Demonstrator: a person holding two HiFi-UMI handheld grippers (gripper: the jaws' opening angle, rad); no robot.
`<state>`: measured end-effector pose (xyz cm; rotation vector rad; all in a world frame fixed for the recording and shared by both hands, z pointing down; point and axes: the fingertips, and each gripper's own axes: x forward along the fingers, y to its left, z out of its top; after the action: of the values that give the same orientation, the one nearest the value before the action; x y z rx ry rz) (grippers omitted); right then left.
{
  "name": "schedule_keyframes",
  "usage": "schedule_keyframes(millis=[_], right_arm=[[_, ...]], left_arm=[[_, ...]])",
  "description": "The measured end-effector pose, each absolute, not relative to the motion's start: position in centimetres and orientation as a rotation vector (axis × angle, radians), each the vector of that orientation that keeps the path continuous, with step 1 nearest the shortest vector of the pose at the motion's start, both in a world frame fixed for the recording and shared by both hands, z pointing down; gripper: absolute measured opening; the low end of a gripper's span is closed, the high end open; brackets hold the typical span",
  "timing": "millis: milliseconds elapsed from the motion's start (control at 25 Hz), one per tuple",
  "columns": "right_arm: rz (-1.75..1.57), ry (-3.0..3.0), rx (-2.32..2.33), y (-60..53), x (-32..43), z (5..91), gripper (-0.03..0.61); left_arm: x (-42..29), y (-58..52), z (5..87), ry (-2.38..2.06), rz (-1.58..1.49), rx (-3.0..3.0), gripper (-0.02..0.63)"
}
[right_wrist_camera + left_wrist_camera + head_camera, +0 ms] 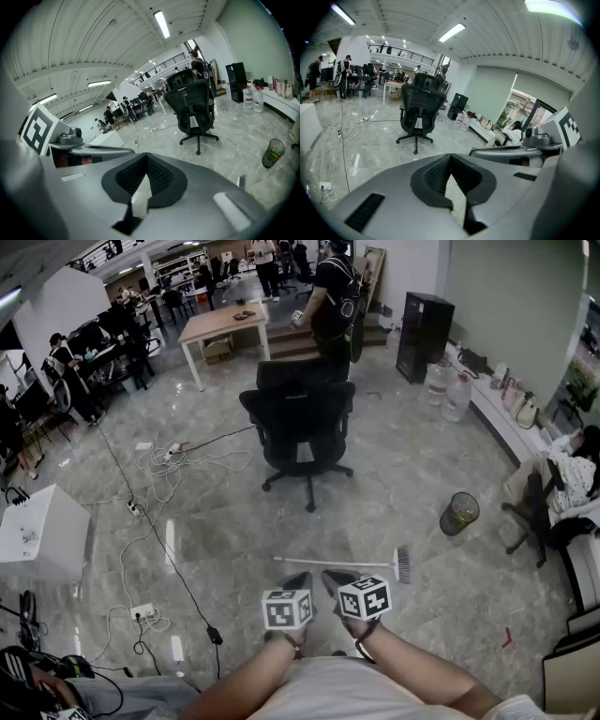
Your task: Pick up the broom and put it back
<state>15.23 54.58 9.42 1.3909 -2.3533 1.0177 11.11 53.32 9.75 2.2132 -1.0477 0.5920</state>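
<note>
1. The office chair (pixel 305 418) is my landmark. It stands on the marble floor straight ahead of me.
2. The broom (pixel 342 562) lies flat on the floor on the near side of the chair, between it and me. Its long axis runs crosswise to my reach, with the bare handle end below the chair's left edge. The bristle head lies out past the chair's right side.
3. My left gripper (pixel 300 579) is on my side of the broom, just short of the handle's middle. Its jaws are closed on nothing.
4. My right gripper (pixel 336 579) is beside it, equally close to the handle but on the bristle side. Its jaws are also pressed together and empty. I judge either hand could take the handle, once its jaws part and straddle it.
</note>
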Motion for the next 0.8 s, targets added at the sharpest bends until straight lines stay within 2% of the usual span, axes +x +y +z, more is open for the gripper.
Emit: schedule_keyframes(millis=[480,800], right_arm=[[1.044,-2.346,1.405,50.0,11.9,10.3,0.005],[1.071,-2.327,1.427,42.6,5.2,10.2,0.012]], left_arm=[[7.5,48.6,10.6,-1.030,0.565,2.206,0.008],[0.4,42.1,10.2,-0.985,0.592,2.226,0.006]])
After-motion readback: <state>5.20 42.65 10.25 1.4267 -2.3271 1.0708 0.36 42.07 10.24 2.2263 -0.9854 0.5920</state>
